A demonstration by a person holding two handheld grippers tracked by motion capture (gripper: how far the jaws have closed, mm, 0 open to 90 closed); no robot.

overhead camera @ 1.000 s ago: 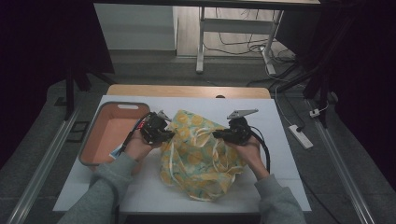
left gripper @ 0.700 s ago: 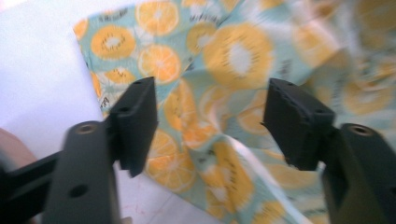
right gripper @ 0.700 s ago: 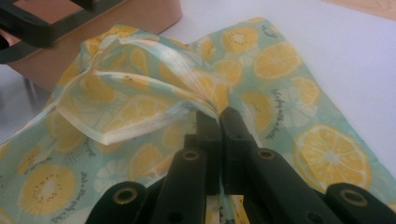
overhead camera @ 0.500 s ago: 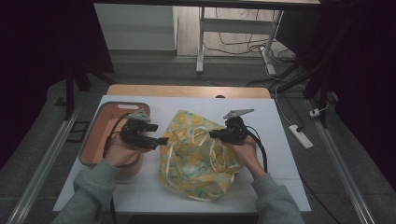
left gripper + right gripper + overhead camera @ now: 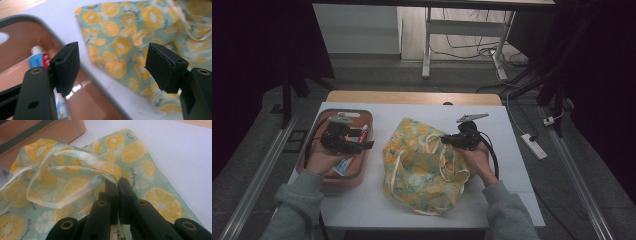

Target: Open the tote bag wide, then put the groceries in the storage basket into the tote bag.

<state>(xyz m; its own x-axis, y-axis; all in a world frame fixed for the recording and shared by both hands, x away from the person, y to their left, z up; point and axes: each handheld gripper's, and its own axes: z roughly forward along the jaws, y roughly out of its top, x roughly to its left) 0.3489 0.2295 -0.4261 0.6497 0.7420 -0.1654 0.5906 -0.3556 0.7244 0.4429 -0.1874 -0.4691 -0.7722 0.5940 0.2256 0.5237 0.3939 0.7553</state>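
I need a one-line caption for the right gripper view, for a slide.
Right gripper shut on the lemon-print bag's pale handle, on a white table.

Thin printed cloth bag (image 5: 422, 170), glossy brown tray (image 5: 357, 175) — smooth plastic

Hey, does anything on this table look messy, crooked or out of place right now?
Only the lemon-print bag stands out: it lies crumpled and skewed on the white table, its mouth pulled up where the right tongs pinch the fabric. The toothpaste tube lies neatly in the brown tray. Nothing looks spilled or damaged.
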